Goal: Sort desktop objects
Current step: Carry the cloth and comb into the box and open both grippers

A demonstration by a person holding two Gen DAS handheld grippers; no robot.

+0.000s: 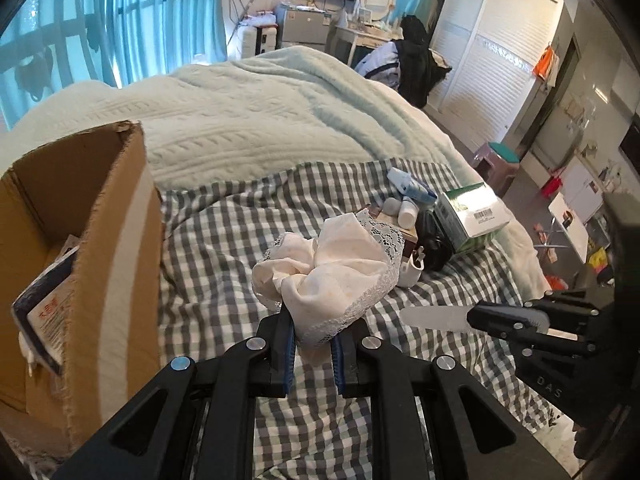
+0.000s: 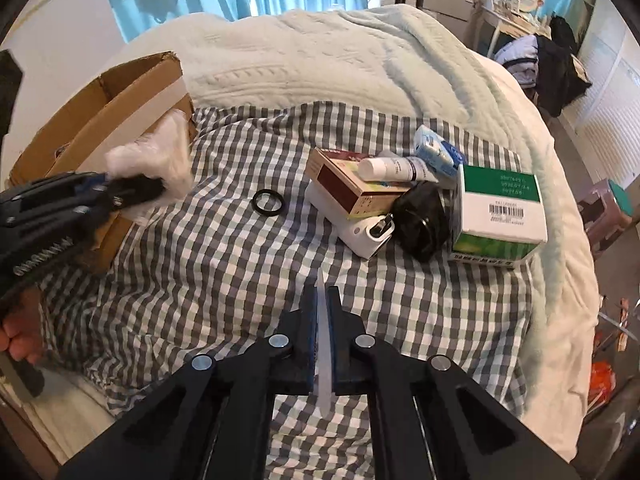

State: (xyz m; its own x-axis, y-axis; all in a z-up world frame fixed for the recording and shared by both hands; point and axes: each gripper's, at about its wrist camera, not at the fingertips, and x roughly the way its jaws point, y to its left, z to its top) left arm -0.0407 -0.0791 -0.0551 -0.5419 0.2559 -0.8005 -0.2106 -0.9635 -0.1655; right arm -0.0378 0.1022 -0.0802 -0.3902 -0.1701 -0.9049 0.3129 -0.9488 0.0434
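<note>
Left claw [image 1: 314, 344], right claw [image 2: 320, 332], both clamped.

Lacy cloth [image 1: 332, 276]; matt cardboard box [image 1: 116, 216].

Counts: one cardboard box [image 2: 120, 104], upper left of the right wrist view. One white lace cloth [image 1: 332, 272]. One flat pale blade [image 2: 324, 344]. One black ring [image 2: 268, 202], centre. Two small boxes: green-white [image 2: 500, 208], brown [image 2: 352, 184]. One white tube [image 2: 392, 169].

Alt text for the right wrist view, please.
The right tongs grip a thin white blade edge-on above a checked sheet. Boxes, a tube and a black pouch cluster ahead; at left, the left tongs hold a white cloth beside a cardboard box.
</note>
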